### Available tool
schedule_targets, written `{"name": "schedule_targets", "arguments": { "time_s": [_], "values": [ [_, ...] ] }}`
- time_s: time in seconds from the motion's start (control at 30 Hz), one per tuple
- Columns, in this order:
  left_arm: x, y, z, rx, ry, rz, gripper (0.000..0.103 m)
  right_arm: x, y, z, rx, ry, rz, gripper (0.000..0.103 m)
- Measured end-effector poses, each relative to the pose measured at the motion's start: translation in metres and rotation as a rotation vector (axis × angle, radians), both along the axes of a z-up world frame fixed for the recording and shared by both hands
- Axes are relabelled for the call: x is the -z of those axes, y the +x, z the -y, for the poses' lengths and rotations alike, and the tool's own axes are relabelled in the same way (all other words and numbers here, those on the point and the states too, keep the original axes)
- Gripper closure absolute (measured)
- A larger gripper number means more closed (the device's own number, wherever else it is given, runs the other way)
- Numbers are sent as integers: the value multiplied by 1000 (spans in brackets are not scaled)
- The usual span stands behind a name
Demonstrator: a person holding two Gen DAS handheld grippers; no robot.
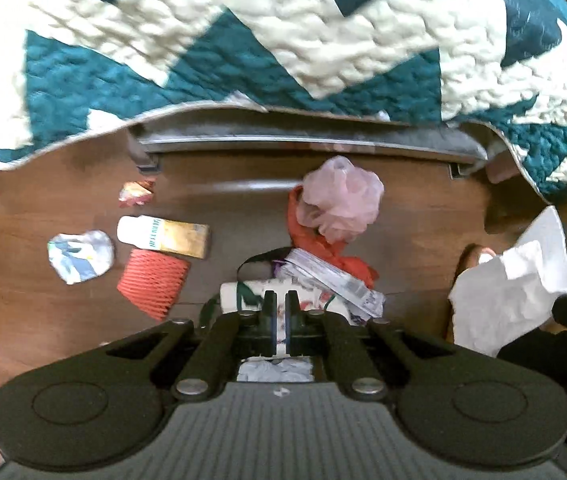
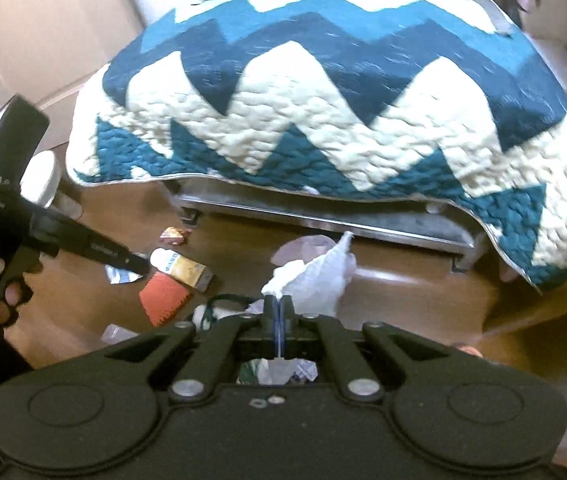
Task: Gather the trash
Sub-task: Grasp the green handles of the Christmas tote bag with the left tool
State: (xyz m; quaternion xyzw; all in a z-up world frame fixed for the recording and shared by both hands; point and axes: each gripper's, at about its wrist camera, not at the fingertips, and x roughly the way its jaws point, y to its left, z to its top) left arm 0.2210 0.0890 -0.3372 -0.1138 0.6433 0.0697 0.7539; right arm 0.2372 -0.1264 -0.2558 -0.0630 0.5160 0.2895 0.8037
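Trash lies on the wood floor (image 1: 23,312) in front of the bed. My left gripper (image 1: 281,300) has its jaws nearly closed, with nothing clearly between them; it hovers low over a white printed cup (image 1: 243,300) and a crumpled wrapper (image 1: 335,280). My right gripper (image 2: 281,304) is shut on a white crumpled paper (image 2: 315,276) and holds it above the floor; that paper also shows in the left wrist view (image 1: 511,280). A pink plastic bag (image 1: 339,204), red ribbon (image 1: 303,232), yellow tube (image 1: 163,236), orange ribbed piece (image 1: 151,284) and crumpled paper ball (image 1: 79,256) lie nearby.
A bed with a teal and cream zigzag quilt (image 1: 283,40) overhangs its dark frame (image 1: 303,140) just behind the trash. A small red wrapper (image 1: 135,192) lies by the bed leg. The left gripper's body (image 2: 3,208) fills the left side of the right wrist view.
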Motion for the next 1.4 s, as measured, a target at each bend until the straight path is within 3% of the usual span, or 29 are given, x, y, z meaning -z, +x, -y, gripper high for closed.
{"name": "schedule_targets", "arguments": {
  "time_s": [0.2, 0.3, 0.43, 0.47, 0.6, 0.77, 1.0, 1.07, 1.2, 1.27, 1.4],
  "values": [
    [55, 12, 8, 2, -41, -102, 94, 10, 17, -1, -1, 38, -27, 101],
    [89, 15, -1, -31, -74, -186, 82, 20, 22, -4, -5, 38, -76, 101],
    [134, 16, -23, -122, -102, -279, 26, 34, 23, -13, -32, 29, -148, 101],
    [144, 16, -30, -151, -110, -292, 26, 36, 22, -15, -41, 27, -160, 101],
    [190, 16, -53, -251, -144, -360, 26, 41, 21, -21, -60, 21, -196, 101],
    [229, 16, -57, -284, -192, -410, 26, 52, 22, -25, -60, -7, -246, 101],
    [256, 16, -48, -227, -173, -431, 28, 60, 20, -32, -72, -37, -265, 101],
    [260, 15, -47, -221, -163, -437, 52, 62, 20, -33, -71, -45, -270, 101],
    [269, 12, -44, -213, -144, -442, 62, 65, 20, -34, -68, -56, -272, 101],
    [277, 10, -42, -215, -134, -451, 73, 66, 20, -33, -62, -59, -274, 101],
    [284, 9, -41, -218, -158, -453, 85, 69, 20, -33, -60, -67, -280, 101]
  ]
}}
